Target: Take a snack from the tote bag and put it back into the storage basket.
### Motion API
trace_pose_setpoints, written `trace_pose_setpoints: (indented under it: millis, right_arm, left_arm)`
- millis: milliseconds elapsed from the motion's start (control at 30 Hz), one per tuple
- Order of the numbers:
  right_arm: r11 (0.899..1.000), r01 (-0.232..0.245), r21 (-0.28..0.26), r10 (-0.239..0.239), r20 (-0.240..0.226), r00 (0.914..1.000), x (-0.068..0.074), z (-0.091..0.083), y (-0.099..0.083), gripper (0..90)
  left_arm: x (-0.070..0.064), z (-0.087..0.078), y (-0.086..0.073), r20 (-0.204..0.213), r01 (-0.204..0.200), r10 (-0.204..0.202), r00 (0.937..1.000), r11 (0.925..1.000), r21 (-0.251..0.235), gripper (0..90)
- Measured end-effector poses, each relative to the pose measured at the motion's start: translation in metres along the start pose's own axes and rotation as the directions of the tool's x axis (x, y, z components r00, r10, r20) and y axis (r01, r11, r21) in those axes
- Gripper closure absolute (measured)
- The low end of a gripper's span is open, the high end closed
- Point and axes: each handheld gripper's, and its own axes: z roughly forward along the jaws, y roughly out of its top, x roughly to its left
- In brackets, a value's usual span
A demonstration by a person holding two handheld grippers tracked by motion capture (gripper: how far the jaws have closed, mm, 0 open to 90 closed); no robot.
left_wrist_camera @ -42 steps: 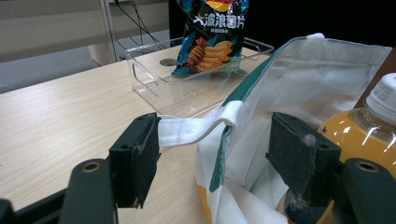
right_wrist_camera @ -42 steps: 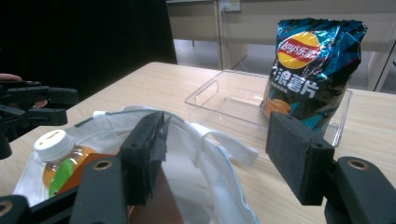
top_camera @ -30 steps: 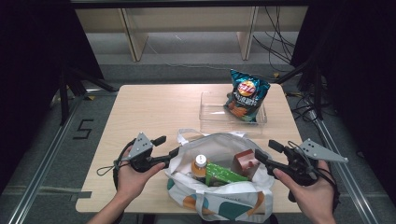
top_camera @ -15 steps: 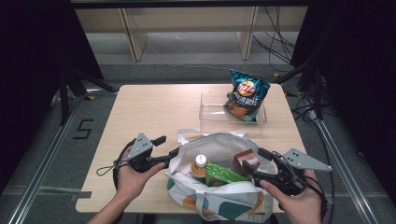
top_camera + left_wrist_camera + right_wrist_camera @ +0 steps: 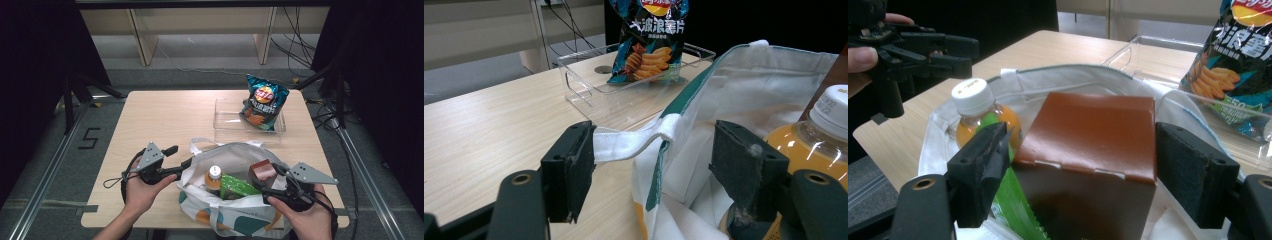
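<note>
A white tote bag [image 5: 235, 155] with teal trim stands open at the table's front edge. Inside it are an orange-drink bottle [image 5: 214, 176] with a white cap, a green packet [image 5: 239, 186] and a brown box [image 5: 262, 171]. My left gripper [image 5: 182, 156] is open at the bag's left rim. In the left gripper view [image 5: 654, 165] the white strap [image 5: 629, 142] and rim lie between its jaws, the strap against the left pad [image 5: 583, 165]. My right gripper [image 5: 266, 178] is open, its jaws on either side of the brown box [image 5: 1088, 150], close to its sides.
A clear plastic tray [image 5: 225, 125] sits at the back right of the table, with a blue chips bag [image 5: 264, 100] leaning in it. The light wooden tabletop [image 5: 165, 120] is bare at the left and back. Dark stands and cables surround the table.
My right gripper has moved left from beside the bag to the brown box, which now sits between its jaws. The left gripper has stayed at the bag's rim.
</note>
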Motion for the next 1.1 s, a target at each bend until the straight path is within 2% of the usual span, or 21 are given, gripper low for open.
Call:
trace_pose_setpoints:
  millis: [33,100,133,167,200,233,300,333,367,400,600,667,700,733,833,900,933,967,1000,1067,1100]
  right_arm:
    - [0.999,-0.05,0.011,0.05,0.011,0.9987,0.004,0.0,0.0,24.5]
    - [1.0,-0.013,-0.006,0.013,0.018,0.9998,0.001,0.005,-0.001,24.7]
    - [1.0,-0.032,-0.001,0.032,0.009,0.9995,0.002,0.006,-0.001,24.8]
    - [1.0,-0.011,0.003,0.011,0.024,0.9996,0.0,0.007,-0.001,24.9]
    - [0.999,-0.045,0.019,0.045,0.028,0.9986,0.003,0.006,-0.001,24.9]
    - [1.0,-0.018,0.01,0.018,0.036,0.9992,0.001,0.008,-0.001,25.1]
    - [1.0,-0.004,0.015,0.003,0.045,0.999,0.001,0.01,-0.001,25.9]
    - [0.999,-0.022,0.023,0.021,0.046,0.9987,0.002,0.009,-0.001,26.3]
    - [1.0,-0.012,0.009,0.011,0.042,0.999,0.0,0.01,-0.001,26.7]
    - [0.999,-0.045,0.011,0.045,0.039,0.9982,0.003,0.012,-0.001,26.7]
    - [0.998,-0.06,0.012,0.06,0.054,0.9967,0.003,0.012,-0.001,27.9]
    - [0.999,-0.047,0.004,0.046,0.055,0.9974,0.002,0.013,-0.002,28.9]
    - [1.0,-0.004,0.003,0.004,0.081,0.9967,0.0,0.013,-0.001,29.8]
    - [0.999,-0.039,0.005,0.039,0.072,0.9966,0.003,0.013,-0.002,30.3]
    - [1.0,-0.011,0.002,0.01,0.09,0.9959,0.0,0.013,-0.001,30.7]
    - [1.0,-0.024,0.003,0.023,0.076,0.9968,0.002,0.014,-0.001,29.5]
    - [1.0,-0.014,-0.006,0.014,0.067,0.9976,0.001,0.015,0.0,28.3]
    - [0.999,-0.033,-0.005,0.033,0.073,0.9968,0.003,0.016,-0.001,27.3]
    - [1.0,-0.016,0.009,0.015,0.081,0.9966,0.002,0.016,-0.001,27.1]
    - [0.999,-0.031,0.01,0.03,0.073,0.9969,0.003,0.018,-0.001,27.0]
    - [1.0,-0.015,0.019,0.014,0.069,0.9975,0.001,0.019,-0.001,27.1]
  left_arm:
    - [0.0,0.0,0.0,0.0,0.0,0.0,1.0,1.0,0.001,33.2]
    - [0.0,0.0,0.0,0.0,0.0,0.0,1.0,1.0,0.001,33.2]
    - [0.0,0.0,0.0,0.0,0.0,0.0,1.0,1.0,0.0,33.2]
    - [0.0,0.0,0.0,0.0,0.0,0.0,1.0,1.0,-0.001,33.2]
    - [0.0,0.0,0.0,-0.001,-0.001,0.001,1.0,1.0,0.0,33.2]
    - [0.0,0.0,0.0,0.0,-0.001,0.001,1.0,1.0,0.0,33.2]
    - [0.0,0.0,0.0,0.0,-0.001,0.001,1.0,1.0,0.001,33.1]
    - [0.0,0.0,0.0,0.0,-0.001,0.001,1.0,1.0,0.0,33.2]
    - [0.0,0.0,0.0,0.001,-0.002,0.002,1.0,1.0,0.0,33.2]
    - [0.001,0.0,0.0,0.004,-0.002,0.002,1.0,1.0,-0.002,33.1]
    - [0.0,0.0,0.0,0.001,-0.001,0.001,1.0,1.0,0.001,33.1]
    - [0.001,0.0,0.0,0.001,0.0,0.0,1.0,1.0,0.001,33.1]
    - [0.001,0.001,0.0,0.006,0.0,0.0,1.0,1.0,-0.004,33.1]
    - [0.001,0.001,0.0,0.008,0.0,0.0,1.0,1.0,-0.005,33.1]
    - [0.0,0.0,0.0,0.002,0.0,0.0,1.0,1.0,0.004,33.1]
    - [0.0,0.001,0.0,0.004,0.002,-0.002,1.0,1.0,0.003,33.1]
    - [0.0,0.001,0.0,0.004,0.001,-0.001,1.0,1.0,0.004,33.1]
    - [0.0,0.001,0.0,0.004,0.002,-0.002,1.0,1.0,0.003,33.1]
    - [0.0,0.001,0.0,0.004,0.002,-0.002,1.0,1.0,0.004,33.1]
    - [0.0,0.001,0.0,0.005,0.001,-0.001,1.0,1.0,0.004,33.1]
    - [0.0,0.001,-0.001,0.005,0.001,-0.001,1.0,1.0,0.005,33.1]
